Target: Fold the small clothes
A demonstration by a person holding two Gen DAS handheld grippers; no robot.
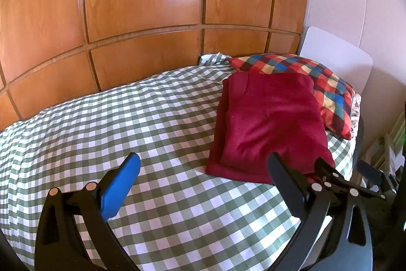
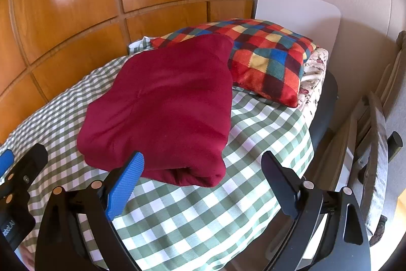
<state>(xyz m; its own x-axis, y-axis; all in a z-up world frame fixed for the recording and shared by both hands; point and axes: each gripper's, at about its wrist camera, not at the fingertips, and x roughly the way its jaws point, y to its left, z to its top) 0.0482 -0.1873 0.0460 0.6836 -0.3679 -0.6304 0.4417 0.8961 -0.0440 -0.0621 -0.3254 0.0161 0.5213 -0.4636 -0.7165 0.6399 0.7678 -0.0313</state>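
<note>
**Status: both tongs open, folded garment ahead**

1. My left tongs [image 1: 205, 169] are spread wide, with one blue ribbed pad [image 1: 120, 188] on the left finger and a black finger on the right. Nothing sits between them; only the green-and-white checked bedspread [image 1: 114, 118] shows in the gap.

2. My right tongs [image 2: 203, 169] are likewise spread wide and grip nothing. The blue pad [image 2: 124, 186] of the left finger overlaps the near edge of the garment in this view; I cannot tell whether it touches the cloth.

3. The dark red fleece garment [image 2: 165, 103] lies folded into a thick, roughly rectangular stack on the checked bedspread [image 2: 203, 215]. It is ahead of my right tongs, slightly left of their centre line, with its rolled fold edge nearest them. From my left tongs the same garment [image 1: 269, 123] lies ahead and to the right, its near corner behind the right black finger.

4. Beyond the garment, its far corner rests against a multicoloured square-patterned cushion [image 2: 269, 60]. Behind the cushion stands a white rounded panel [image 2: 299, 14].

5. A glossy wooden panelled wall [image 1: 142, 4] runs along the far side of the bed, ahead of both tongs.

6. The left tongs appear at the lower left edge of the right wrist view, just beside the right tongs.
</note>
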